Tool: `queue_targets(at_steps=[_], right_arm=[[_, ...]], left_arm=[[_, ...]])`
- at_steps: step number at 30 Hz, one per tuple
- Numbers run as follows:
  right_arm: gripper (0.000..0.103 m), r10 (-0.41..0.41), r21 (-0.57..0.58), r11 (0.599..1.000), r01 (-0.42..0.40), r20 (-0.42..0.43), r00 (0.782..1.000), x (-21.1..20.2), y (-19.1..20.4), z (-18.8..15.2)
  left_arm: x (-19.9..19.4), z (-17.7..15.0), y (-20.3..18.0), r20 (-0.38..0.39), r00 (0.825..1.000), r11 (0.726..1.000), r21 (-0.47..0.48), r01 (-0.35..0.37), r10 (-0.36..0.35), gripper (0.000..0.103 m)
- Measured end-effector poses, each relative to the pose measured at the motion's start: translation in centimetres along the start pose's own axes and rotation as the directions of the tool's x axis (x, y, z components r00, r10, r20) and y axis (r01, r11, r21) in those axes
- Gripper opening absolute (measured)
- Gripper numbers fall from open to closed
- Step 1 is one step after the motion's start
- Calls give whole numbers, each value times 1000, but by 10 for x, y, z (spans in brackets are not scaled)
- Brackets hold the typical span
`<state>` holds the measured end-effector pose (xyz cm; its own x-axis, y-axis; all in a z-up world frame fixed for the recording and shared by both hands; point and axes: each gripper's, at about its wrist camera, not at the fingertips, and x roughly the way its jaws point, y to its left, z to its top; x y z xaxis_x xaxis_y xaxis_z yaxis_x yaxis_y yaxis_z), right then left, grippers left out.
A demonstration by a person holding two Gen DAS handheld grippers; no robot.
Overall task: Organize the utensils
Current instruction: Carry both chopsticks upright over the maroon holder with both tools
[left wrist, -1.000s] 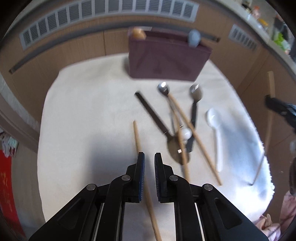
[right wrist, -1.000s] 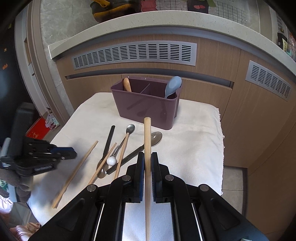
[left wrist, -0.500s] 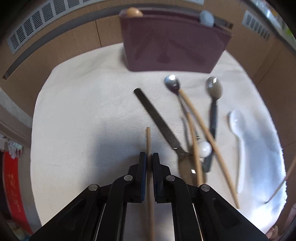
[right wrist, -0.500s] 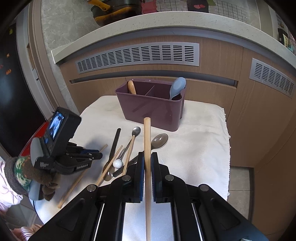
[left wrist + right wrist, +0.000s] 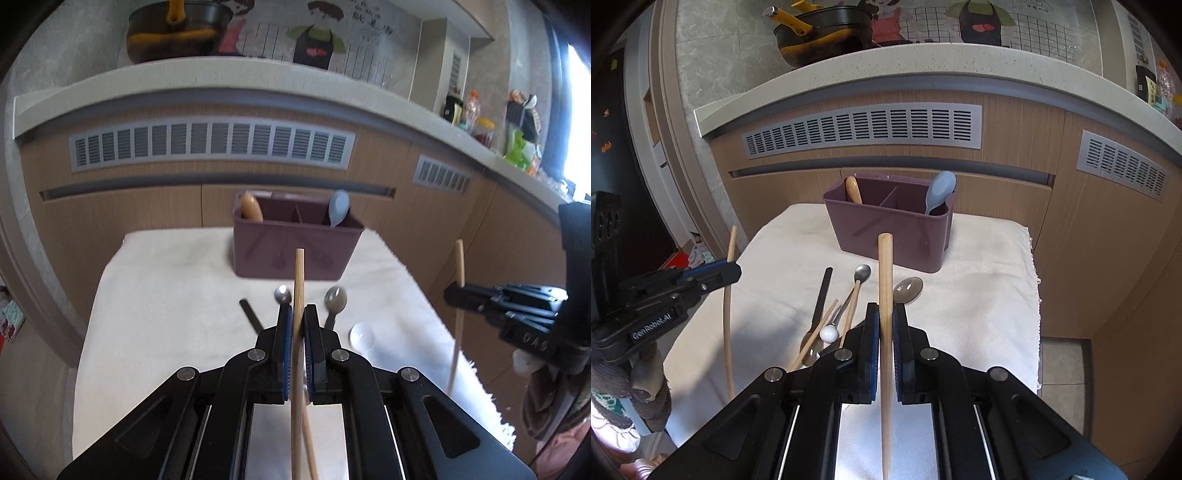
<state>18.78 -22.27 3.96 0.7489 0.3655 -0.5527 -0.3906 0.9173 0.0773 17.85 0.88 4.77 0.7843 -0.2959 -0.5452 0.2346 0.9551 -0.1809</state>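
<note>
Wooden chopstick (image 5: 297,295) clamped between the pads of the left gripper (image 5: 298,325), tip standing up toward the caddy; jaws narrow, closed on it. Second wooden chopstick (image 5: 885,295) likewise pinched in the right gripper (image 5: 885,323).

Right view only: loose pile on the white cloth (image 5: 979,295): black-handled utensil (image 5: 820,299), long metal spoon (image 5: 860,277), a white ball-ended piece (image 5: 828,334), a loose chopstick (image 5: 816,332), dark-bowled spoon (image 5: 908,288). Left gripper body (image 5: 665,299) reads "GenRobot.AI".

Left view only: white plastic spoon bowl (image 5: 362,335) at the cloth's right side; most of the pile hidden behind the jaws. Right gripper body (image 5: 517,314) shows "DAS".

Further back, both views: purple divided caddy (image 5: 886,229) on the cloth, wooden handle (image 5: 854,189) in its left compartment, pale blue spoon (image 5: 938,190) in its right. Behind: vented wood cabinet (image 5: 864,127), stone counter, dark pot with yellow handle (image 5: 820,27). Wall writing unreadable.
</note>
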Motion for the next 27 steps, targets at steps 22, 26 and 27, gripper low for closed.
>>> queue_targets(at_steps=[22,26,27], right_arm=[[7,-93,-83,987,137,398,913,-45,-1,204],[7,-109,-70,987,144,371,922,-14,-6,225],[7,-110,-68,987,144,361,926,-7,-9,227]], left_arm=[[-14,215,-21,391,920,992,109,-63,16,6],[14,236,-9,375,927,995,86,-39,4,6],[22,238,-5,368,930,996,80,-34,2,6]])
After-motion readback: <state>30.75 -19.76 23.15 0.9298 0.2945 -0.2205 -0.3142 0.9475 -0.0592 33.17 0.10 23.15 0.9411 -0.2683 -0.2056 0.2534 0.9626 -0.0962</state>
